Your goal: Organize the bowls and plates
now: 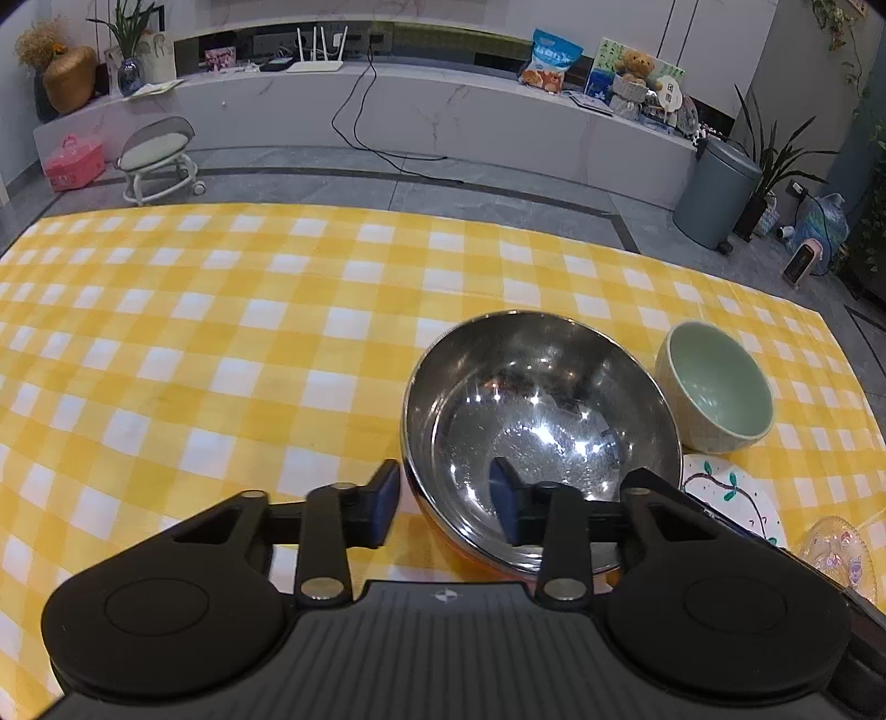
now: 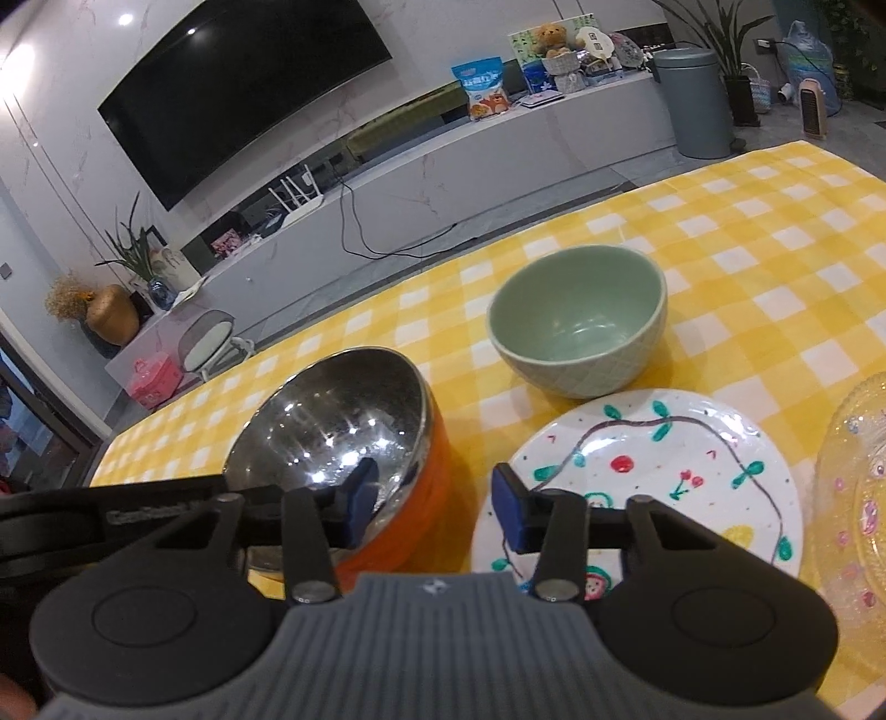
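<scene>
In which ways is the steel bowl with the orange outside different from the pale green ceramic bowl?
The steel bowl with the orange outside is wider and mirror-shiny inside; the pale green ceramic bowl is smaller and matte. The steel bowl has gripper fingers straddling its rim; the green bowl stands free. Both are empty and upright on the yellow checked tablecloth.

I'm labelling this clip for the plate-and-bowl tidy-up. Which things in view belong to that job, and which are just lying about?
Part of the job:
steel bowl, its rim between both grippers' jaws
green bowl
painted plate
glass plate
left gripper
right gripper

Just lying about:
bin
stool
teddy bear
snack bag
television
</scene>
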`<state>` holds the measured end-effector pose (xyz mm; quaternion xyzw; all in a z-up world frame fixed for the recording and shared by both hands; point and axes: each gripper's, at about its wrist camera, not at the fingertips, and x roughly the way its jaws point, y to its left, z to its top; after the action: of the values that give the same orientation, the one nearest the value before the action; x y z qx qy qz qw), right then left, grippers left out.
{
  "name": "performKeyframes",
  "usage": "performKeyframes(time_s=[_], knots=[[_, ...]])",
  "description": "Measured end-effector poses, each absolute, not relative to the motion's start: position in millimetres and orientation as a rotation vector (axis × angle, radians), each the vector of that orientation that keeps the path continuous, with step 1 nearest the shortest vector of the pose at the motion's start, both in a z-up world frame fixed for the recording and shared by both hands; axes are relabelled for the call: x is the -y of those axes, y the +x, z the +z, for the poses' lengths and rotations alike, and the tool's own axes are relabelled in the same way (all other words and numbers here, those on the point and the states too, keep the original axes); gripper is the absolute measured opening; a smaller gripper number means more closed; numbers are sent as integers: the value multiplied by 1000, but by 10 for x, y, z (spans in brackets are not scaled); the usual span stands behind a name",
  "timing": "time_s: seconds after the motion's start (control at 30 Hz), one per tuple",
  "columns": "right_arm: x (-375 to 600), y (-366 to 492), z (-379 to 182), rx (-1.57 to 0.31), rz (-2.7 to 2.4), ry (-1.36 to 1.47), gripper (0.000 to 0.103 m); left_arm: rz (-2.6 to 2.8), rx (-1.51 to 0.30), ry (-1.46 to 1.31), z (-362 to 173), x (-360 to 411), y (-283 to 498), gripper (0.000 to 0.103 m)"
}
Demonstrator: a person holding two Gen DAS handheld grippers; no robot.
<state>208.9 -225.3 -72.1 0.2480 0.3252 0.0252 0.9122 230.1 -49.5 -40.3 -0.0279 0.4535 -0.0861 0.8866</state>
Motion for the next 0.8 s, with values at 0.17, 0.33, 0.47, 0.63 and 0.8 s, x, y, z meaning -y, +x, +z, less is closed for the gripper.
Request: performKeyframes(time_s=[0.17,0.33,0.47,0.63,0.8], knots=[[2208,2081,-709,-672,64,490,21,-173,-932,-22,-395,547,2282,22],[2184,2069,-706,-674,42,467,16,-169,-934,5,-372,561,2250,16],[2211,2053,-706,-687,39,487,13,-155,-927,24,-332,578,2202,14],[2201,1964,-592,-658,52,487,11,-153,-910,29,-194,534,2110,14],[2181,1839,-423,-642,89,487,10,-148,-877,35,32,447,1946,14]])
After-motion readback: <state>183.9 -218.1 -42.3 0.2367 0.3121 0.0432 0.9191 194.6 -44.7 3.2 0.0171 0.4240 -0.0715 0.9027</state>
